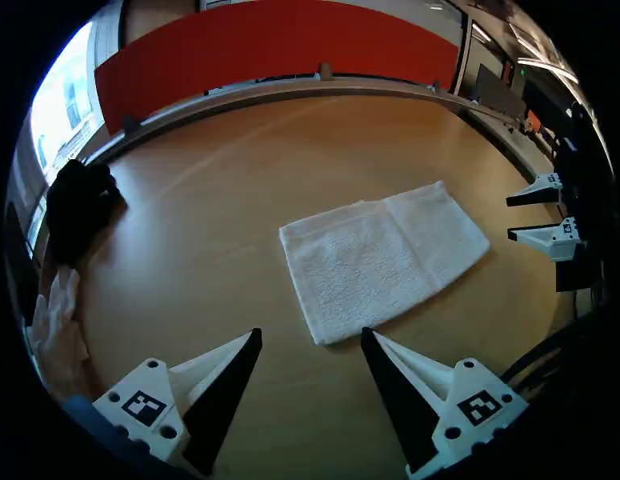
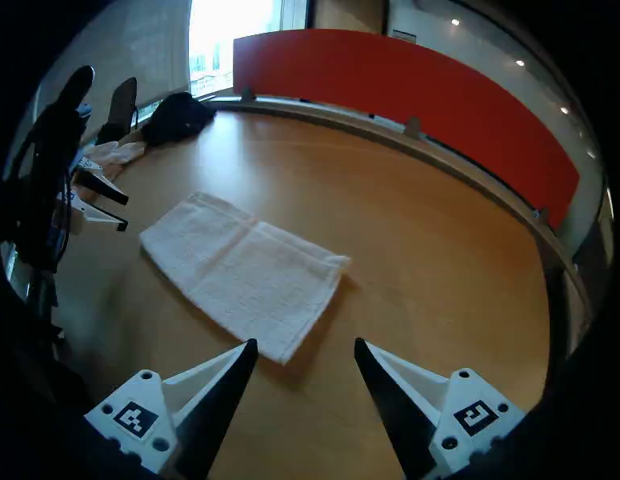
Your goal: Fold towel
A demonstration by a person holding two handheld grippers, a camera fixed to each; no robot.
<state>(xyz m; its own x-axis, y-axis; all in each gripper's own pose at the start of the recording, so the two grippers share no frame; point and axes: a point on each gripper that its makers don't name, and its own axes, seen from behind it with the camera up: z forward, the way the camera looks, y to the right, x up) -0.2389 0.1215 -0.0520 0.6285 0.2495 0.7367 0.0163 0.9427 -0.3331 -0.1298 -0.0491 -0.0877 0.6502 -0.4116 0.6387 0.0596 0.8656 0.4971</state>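
Looks at most one fold in, judging by the crease across the white towel (image 1: 382, 256) lying flat on the wooden table (image 1: 230, 200), just ahead of left gripper (image 1: 310, 332) and right gripper (image 2: 305, 342), both wide-jawed and empty, with any further folding yet to start.

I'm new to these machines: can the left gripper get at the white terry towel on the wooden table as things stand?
Probably yes: the open left gripper faces the white terry towel lying flat just ahead, only bare wooden table between.
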